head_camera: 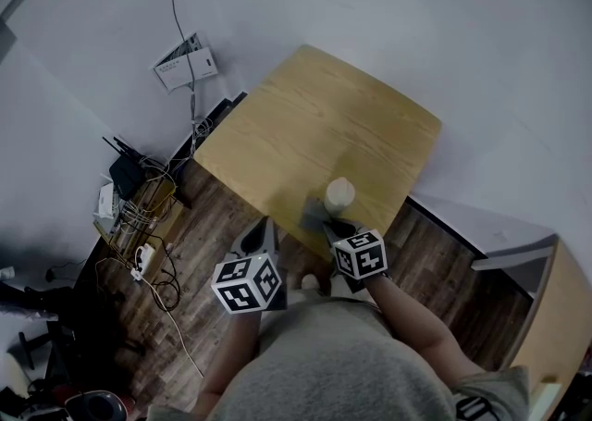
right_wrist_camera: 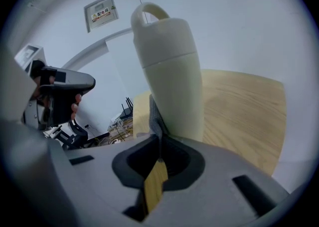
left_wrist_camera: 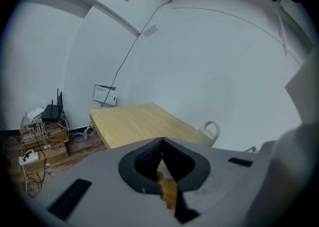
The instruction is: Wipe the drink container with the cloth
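Little wiping looks done, I judge: my right gripper (right_wrist_camera: pixel 158 140) pinches the cloth (right_wrist_camera: pixel 153 116) beside the upright drink container (right_wrist_camera: pixel 172 71) on the counter (right_wrist_camera: pixel 244 111) (left gripper (left_wrist_camera: pixel 161 142) pressed together, empty).

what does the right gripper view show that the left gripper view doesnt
Only the right gripper view: the grey cloth pinched in the right gripper, right beside the drink container.
Only the left gripper view: the left gripper, jaws together on nothing, plus a router and a paper on the wall.
Both: the drink container and the wooden table.
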`<act>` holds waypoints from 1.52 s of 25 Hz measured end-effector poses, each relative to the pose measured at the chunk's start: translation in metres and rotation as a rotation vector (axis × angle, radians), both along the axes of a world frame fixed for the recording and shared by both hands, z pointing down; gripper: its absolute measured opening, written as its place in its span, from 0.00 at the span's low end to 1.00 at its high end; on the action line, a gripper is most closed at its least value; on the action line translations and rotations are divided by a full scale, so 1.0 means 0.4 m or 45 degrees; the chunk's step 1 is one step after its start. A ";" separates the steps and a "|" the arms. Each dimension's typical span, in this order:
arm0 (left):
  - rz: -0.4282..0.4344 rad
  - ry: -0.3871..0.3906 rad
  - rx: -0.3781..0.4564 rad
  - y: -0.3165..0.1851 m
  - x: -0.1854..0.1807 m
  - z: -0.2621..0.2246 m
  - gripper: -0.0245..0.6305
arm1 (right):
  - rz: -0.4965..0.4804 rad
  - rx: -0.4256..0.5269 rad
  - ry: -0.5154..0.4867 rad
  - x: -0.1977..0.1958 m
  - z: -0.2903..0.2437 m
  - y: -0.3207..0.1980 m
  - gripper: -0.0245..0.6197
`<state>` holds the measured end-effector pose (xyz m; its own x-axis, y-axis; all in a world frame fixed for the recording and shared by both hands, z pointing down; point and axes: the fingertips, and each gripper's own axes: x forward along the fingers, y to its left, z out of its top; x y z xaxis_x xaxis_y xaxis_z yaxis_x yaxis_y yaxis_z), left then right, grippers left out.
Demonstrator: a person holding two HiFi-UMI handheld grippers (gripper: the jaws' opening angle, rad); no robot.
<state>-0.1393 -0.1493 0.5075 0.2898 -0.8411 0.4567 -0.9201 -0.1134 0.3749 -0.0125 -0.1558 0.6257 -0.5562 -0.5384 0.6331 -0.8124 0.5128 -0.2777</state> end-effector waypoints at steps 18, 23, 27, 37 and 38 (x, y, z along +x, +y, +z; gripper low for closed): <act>0.033 0.005 -0.008 0.039 0.047 0.006 0.04 | -0.089 0.115 -0.048 -0.004 -0.101 0.070 0.05; 0.032 0.005 0.008 0.065 0.090 -0.010 0.04 | -0.132 0.208 -0.098 0.021 -0.189 0.113 0.05; 0.014 0.002 0.011 0.108 0.124 -0.027 0.04 | -0.122 0.259 -0.145 0.063 -0.255 0.152 0.05; 0.004 -0.018 0.019 0.258 0.236 -0.059 0.04 | -0.031 0.378 -0.175 0.209 -0.358 0.255 0.05; 0.001 -0.019 0.022 0.272 0.243 -0.063 0.04 | -0.022 0.384 -0.182 0.223 -0.366 0.267 0.05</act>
